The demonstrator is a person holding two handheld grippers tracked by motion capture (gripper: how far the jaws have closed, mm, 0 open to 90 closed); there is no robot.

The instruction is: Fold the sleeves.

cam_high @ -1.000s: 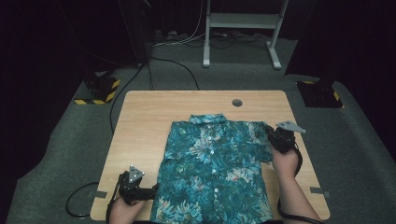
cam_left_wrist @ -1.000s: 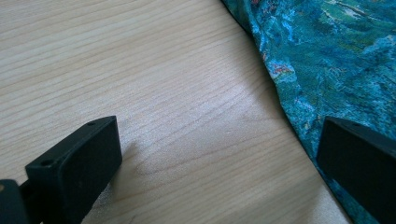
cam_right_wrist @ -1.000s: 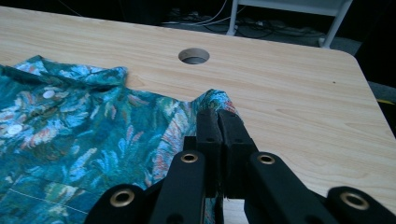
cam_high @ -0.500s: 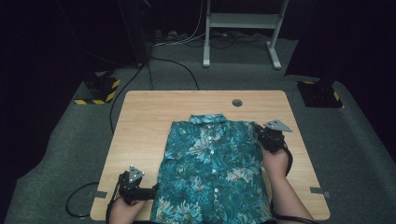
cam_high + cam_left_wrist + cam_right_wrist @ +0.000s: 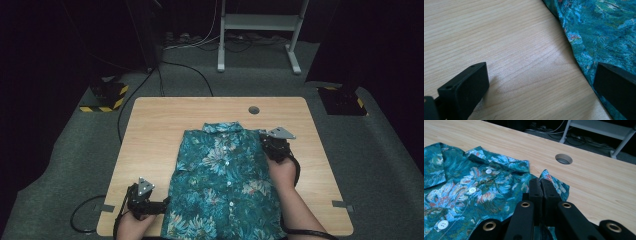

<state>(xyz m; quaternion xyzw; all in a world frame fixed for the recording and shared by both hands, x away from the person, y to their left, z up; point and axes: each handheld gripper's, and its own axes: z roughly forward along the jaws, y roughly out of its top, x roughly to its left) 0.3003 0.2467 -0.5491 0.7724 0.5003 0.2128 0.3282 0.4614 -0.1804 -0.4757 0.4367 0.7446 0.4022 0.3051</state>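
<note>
Lying flat on the table (image 5: 150, 130), the shirt (image 5: 222, 185) was spread front side up, its collar toward the far edge and its hem reaching the near edge between the person's forearms. It was a teal shirt with a leafy print and white buttons down the middle.

The right tool (image 5: 274, 145) sat at the shirt's far right corner, by the shoulder. In the right gripper view its jaws were pressed together, with a fold of the shirt (image 5: 486, 187) pinched between them and a small flap of cloth sticking up just past the tips (image 5: 540, 185). A round hole (image 5: 563, 159) in the table lay beyond that flap, well apart from the cloth.

The left tool (image 5: 162, 206) rested low at the near left, level with the table and pointing at the shirt's left edge. Its jaws stood wide apart and held nothing: in the left gripper view one jaw lay over bare wood, the other over the shirt's edge (image 5: 604, 32), with the border of the cloth running between them (image 5: 541, 85).
</note>
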